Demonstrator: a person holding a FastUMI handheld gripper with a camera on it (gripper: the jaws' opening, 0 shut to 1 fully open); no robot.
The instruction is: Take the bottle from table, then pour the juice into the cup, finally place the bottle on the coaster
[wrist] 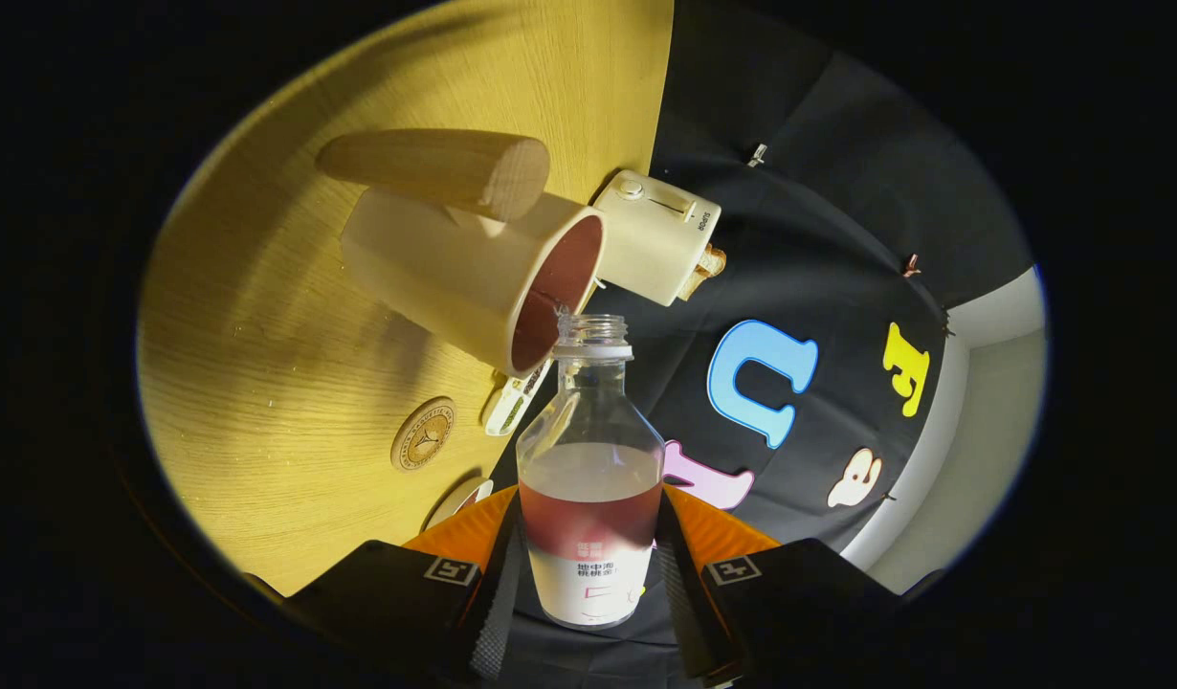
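Gripper view: your gripper (pixel 588 574) clamps the uncapped bottle (pixel 589 478), mouth at the cup (pixel 474 273) rim. Its label's small print is unreadable; "SUPER" marks the toaster (pixel 655 237).

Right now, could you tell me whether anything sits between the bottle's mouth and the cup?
Nothing visible does. The bottle, clamped between the gripper fingers, has its open mouth right at the cup rim, with no lid or object between them.
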